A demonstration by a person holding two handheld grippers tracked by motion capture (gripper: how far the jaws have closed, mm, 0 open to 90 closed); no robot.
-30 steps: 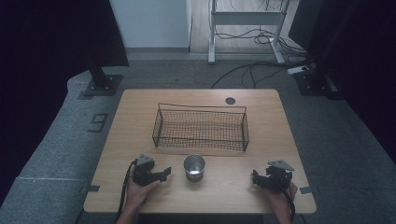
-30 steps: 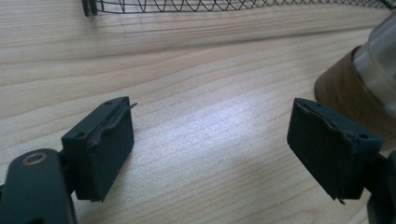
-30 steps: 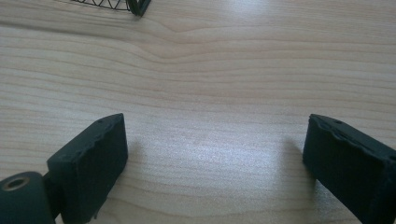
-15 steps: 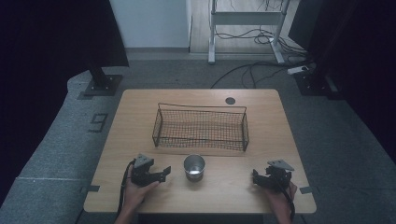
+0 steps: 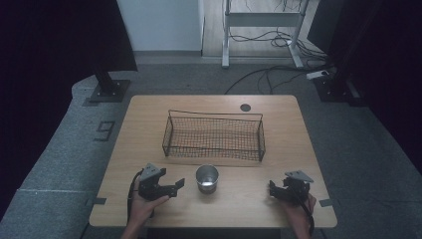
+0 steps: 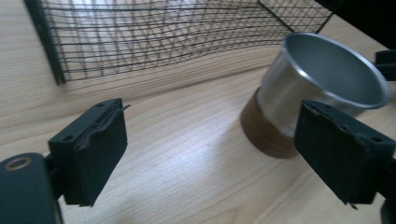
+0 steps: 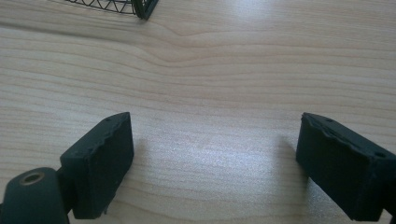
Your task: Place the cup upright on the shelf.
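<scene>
Left hand-held gripper (image 5: 180, 184), jaws wide and empty, should straddle the steel cup (image 5: 207, 178) near the bench's (image 5: 149, 114) front edge, squarely; right hand-held gripper (image 5: 271, 188) rests open, empty.

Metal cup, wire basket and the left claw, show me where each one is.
metal cup (image 5: 207, 178), high view, on its open mouth.
wire basket (image 5: 214, 156), high view, on its near mesh wall.
left claw (image 5: 178, 185), high view, midway between its open tips beside the cup.
</scene>
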